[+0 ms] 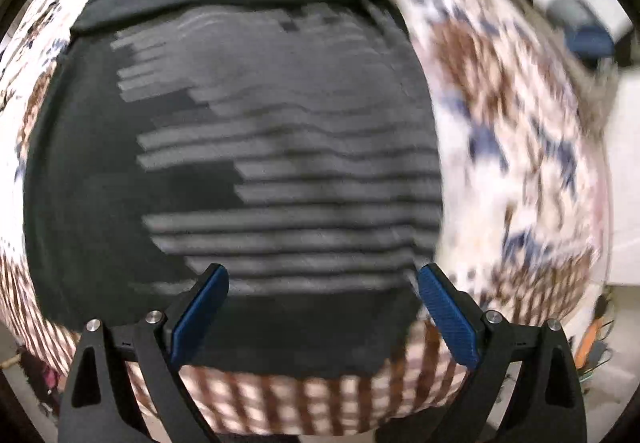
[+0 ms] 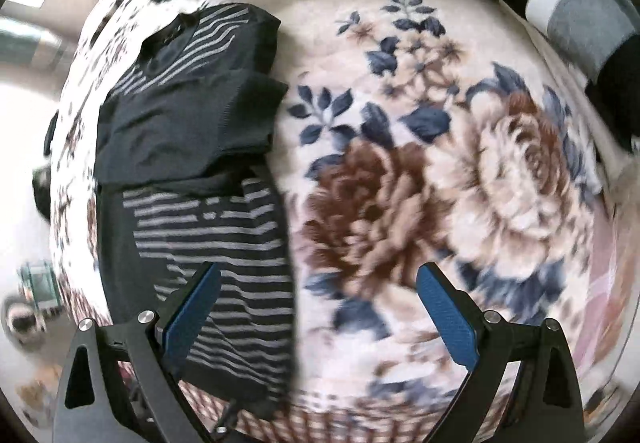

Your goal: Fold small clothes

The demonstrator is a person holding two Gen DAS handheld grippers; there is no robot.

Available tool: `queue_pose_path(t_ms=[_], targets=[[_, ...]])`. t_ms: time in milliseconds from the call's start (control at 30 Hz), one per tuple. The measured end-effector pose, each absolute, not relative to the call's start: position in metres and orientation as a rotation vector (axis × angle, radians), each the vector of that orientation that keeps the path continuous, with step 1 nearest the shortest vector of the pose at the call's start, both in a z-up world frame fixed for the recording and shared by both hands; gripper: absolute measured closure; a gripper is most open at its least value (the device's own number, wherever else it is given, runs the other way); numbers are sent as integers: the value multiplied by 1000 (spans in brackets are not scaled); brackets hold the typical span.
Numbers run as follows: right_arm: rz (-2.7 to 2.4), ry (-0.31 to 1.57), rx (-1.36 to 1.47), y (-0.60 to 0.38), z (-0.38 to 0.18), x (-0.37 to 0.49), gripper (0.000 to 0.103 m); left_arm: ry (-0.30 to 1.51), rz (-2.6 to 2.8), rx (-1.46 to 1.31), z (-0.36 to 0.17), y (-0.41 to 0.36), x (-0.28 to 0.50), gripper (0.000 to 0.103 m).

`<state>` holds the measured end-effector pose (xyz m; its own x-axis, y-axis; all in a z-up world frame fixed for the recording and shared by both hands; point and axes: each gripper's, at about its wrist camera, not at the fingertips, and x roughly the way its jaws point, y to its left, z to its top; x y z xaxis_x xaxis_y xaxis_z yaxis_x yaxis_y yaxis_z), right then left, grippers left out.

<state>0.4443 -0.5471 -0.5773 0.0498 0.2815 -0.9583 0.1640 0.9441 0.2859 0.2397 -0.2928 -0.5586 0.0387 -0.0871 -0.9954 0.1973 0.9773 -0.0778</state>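
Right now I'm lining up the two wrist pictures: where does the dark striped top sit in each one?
Left wrist: the dark striped top fills the middle and left, blurred, lying flat beneath the open left gripper.
Right wrist: it lies at the left side, partly folded, reaching down behind the left finger of the open right gripper.
Shared landmark: the flowered blanket under the top, seen at right in the left wrist view.

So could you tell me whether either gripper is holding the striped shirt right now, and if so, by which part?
Nothing is held. The left gripper and right gripper both hang open above the striped shirt.
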Motion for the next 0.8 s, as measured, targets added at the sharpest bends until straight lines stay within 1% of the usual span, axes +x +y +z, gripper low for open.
queue_pose_path(t_ms=[133,200,267,333,467,500,567,633,700,733,767,800], targets=[[130,1563,299,-568,-588,447,4,1629,-322,87,-609,-342,204,8],[138,1572,277,-576,-591,450,4,1643,-394,95,-611,-367,186,8],[141,1569,260,-583,-594,458,4,1600,-373,133,-602,-379,179,8],[147,1568,264,-588,-597,468,4,1568,-298,125,-595,-377,182,8],[169,1545,267,-582,-600,497,4,1502,-57,91,-591,-351,196,8],[177,1542,266,-579,-601,503,4,1503,-29,64,-595,-345,199,8],[210,1536,267,-566,-606,521,4,1564,-16,22,-612,-338,206,8],[230,1538,291,-558,-613,534,4,1566,-14,19,-624,-336,211,8],[264,1532,337,-546,-626,557,4,1516,-11,37,-626,-335,215,18],[269,1528,347,-542,-630,564,4,1486,-12,44,-624,-330,215,43],[282,1521,358,-537,-638,577,4,1459,-8,58,-623,-330,216,71],[291,1515,372,-532,-646,588,4,1438,-5,73,-621,-331,217,77]])
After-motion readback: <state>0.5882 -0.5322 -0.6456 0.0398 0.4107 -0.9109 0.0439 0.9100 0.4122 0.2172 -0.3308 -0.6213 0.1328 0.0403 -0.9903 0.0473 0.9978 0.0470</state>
